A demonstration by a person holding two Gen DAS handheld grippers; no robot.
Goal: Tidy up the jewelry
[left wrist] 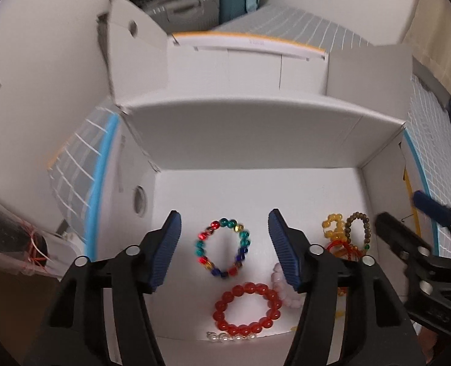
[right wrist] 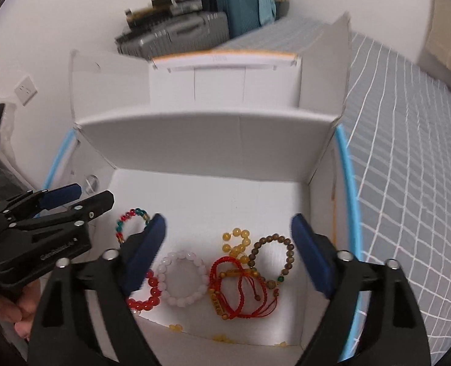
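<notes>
We see both grippers over an open white box (left wrist: 256, 140), flaps up, sitting on a grid-pattern mat (right wrist: 408, 183).

Left gripper (left wrist: 225, 247): jaws open, nothing between the pads. Through the gap, the multicolor bracelet (left wrist: 224, 248) lies flat on the box floor. Just nearer the camera is the red bracelet (left wrist: 246, 309), also flat. A string of clear beads (left wrist: 230, 337) sits at the near edge, only partly visible.

Moving right: the pink bracelet (right wrist: 181, 279) lies touching the red one and is half hidden behind the left gripper's right finger in the left view.

Right gripper (right wrist: 228, 256): jaws wide open, gripping nothing. Below its gap sits a tangle: red cord bracelets (right wrist: 240, 289) overlapping a yellow bead bracelet (right wrist: 239, 242), with a brown bead bracelet (right wrist: 271, 256) touching them on the right. We count 2 red cord loops at least; the knot is too tangled to be sure.

All the jewelry is in the box, on its floor. A few loose yellow beads (right wrist: 175, 327) show at the near wall. A hand (right wrist: 9, 311) holds the left gripper's handle.
</notes>
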